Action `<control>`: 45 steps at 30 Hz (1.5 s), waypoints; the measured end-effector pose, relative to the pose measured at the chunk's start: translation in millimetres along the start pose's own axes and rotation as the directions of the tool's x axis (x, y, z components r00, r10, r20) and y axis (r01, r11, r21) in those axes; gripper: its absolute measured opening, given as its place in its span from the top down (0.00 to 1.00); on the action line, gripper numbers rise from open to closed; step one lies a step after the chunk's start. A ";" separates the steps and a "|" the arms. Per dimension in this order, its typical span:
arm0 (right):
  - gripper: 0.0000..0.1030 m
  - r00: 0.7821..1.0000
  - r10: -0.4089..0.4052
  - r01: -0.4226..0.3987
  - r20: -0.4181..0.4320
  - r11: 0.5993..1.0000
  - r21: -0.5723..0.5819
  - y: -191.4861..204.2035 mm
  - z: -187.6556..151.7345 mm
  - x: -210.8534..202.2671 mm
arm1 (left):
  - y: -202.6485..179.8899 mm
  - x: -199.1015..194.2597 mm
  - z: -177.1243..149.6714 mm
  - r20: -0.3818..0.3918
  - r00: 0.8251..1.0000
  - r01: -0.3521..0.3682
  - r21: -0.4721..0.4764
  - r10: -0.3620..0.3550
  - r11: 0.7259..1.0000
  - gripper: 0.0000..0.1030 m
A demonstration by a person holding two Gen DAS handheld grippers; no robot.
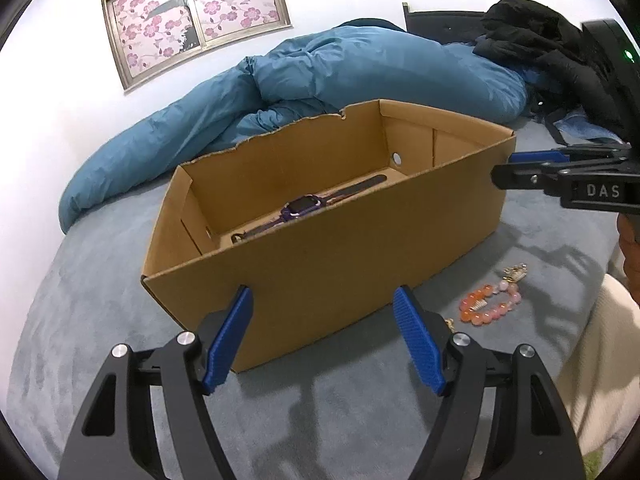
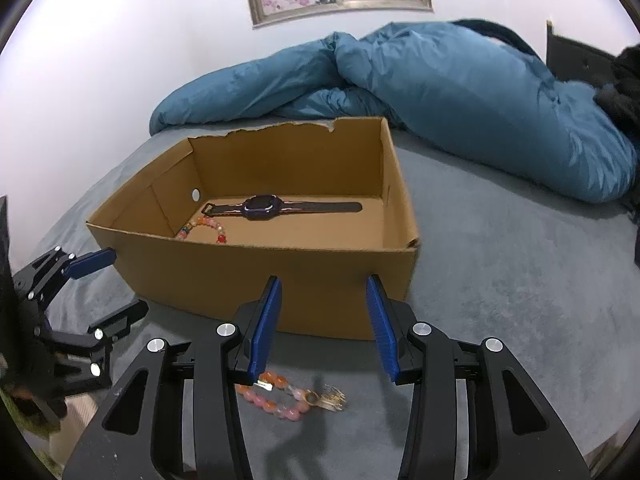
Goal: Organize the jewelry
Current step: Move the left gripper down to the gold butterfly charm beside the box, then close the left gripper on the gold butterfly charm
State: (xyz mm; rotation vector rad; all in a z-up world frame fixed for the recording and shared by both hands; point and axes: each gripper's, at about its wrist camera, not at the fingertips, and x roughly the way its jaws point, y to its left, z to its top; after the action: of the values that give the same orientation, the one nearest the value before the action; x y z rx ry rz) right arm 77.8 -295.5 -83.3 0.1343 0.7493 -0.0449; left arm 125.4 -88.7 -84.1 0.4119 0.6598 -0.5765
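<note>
An open cardboard box (image 1: 320, 264) (image 2: 280, 276) stands on the grey bed. Inside lie a purple smartwatch (image 2: 264, 207) (image 1: 300, 206) and a beaded bracelet (image 2: 204, 229) by the left wall. An orange-pink bead bracelet with a gold charm (image 2: 288, 396) (image 1: 492, 304) lies on the bed in front of the box. My right gripper (image 2: 324, 320) is open and empty, above that bracelet. My left gripper (image 1: 324, 332) is open and empty, before the box's near wall; it also shows at the left in the right wrist view (image 2: 116, 284). The right gripper shows at the right edge in the left wrist view (image 1: 504, 168).
A crumpled blue duvet (image 2: 460, 96) (image 1: 304, 80) lies behind the box. Dark clothes (image 1: 540, 40) are piled at the far right by a black headboard. A floral-curtained window (image 1: 192, 12) is in the white wall. The grey bedsheet (image 2: 500, 280) surrounds the box.
</note>
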 end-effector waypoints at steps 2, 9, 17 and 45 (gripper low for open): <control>0.59 1.000 0.008 -0.009 -0.016 0.999 -0.034 -3.5 -11.1 -9.6 | -1.5 -5.9 -4.6 0.004 1.000 0.013 0.005 -0.013 1.000 0.31; 0.59 0.990 0.025 -0.041 -0.138 0.993 -0.114 -9.2 -58.9 -21.6 | -24.2 -13.8 -17.8 -0.005 0.993 0.119 0.031 -0.119 0.992 0.31; 0.67 0.984 0.048 -0.070 -0.172 0.989 -0.127 -7.1 -71.8 -12.1 | -45.2 -3.7 -16.7 -0.009 0.987 0.163 0.075 -0.162 0.984 0.32; 0.78 0.978 0.077 -0.096 -0.195 0.991 -0.088 -24.3 -68.6 5.1 | -65.4 55.7 -20.0 -0.213 0.948 0.261 0.102 -0.235 0.960 0.80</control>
State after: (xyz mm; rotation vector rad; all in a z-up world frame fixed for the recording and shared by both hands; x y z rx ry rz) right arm 33.0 -310.1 -139.0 0.0787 0.9352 0.0885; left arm 112.0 -148.7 -147.3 0.5164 0.8774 -0.8286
